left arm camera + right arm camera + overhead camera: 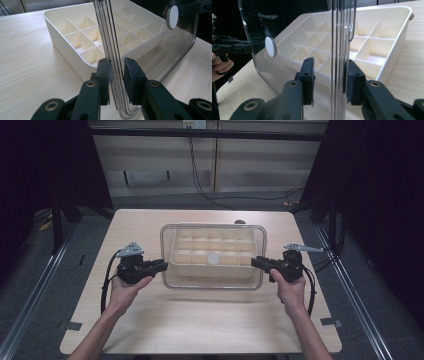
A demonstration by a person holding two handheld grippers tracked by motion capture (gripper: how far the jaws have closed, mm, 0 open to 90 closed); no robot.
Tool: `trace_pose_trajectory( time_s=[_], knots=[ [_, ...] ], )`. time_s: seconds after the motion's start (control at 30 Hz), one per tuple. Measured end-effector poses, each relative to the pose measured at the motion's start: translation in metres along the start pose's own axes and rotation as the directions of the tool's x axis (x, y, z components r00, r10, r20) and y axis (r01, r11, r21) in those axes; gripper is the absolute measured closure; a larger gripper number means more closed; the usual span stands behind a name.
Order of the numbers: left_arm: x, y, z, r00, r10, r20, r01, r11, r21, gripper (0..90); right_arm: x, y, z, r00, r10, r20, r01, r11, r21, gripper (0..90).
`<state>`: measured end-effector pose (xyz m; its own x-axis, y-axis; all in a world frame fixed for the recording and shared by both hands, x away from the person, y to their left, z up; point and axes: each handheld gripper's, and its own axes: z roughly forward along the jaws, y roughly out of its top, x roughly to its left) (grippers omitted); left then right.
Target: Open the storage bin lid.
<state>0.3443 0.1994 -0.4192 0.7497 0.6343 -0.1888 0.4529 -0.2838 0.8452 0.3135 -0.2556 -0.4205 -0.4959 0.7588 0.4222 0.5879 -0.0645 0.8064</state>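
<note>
Pale wooden table point(150, 320) carries a cream tray point(212, 265); over it hangs the clear lid point(212, 227), clamped at each end by the left gripper point(161, 265) and right gripper point(255, 262). Uneven hands could tilt the lid, letting its slick rim slip.

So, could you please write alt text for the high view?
Two hands each hold a tool, the left tool and right tool gripping opposite short edges of a clear lid above a cream divided tray on a wooden table.
</note>
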Motion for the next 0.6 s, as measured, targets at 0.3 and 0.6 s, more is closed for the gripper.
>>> trace_pose_trajectory(
  time_s=[0.3, 0.6],
  knots=[
    [-0.006, -0.006, -0.002, 0.9999, -0.008, 0.016, 0.007, 0.9999, 0.007, 75.8, 0.001, -0.016, -0.005, 0.9999, 0.009, -0.004, -0.009, 1.0, 0.03, 64.3],
    [-0.014, -0.009, -0.008, 0.9999, 0.007, 0.012, -0.007, 0.9998, 0.017, 75.8, 0.009, -0.02, -0.015, 1.0, 0.003, -0.003, -0.003, 0.999, 0.034, 64.7]
  ],
)
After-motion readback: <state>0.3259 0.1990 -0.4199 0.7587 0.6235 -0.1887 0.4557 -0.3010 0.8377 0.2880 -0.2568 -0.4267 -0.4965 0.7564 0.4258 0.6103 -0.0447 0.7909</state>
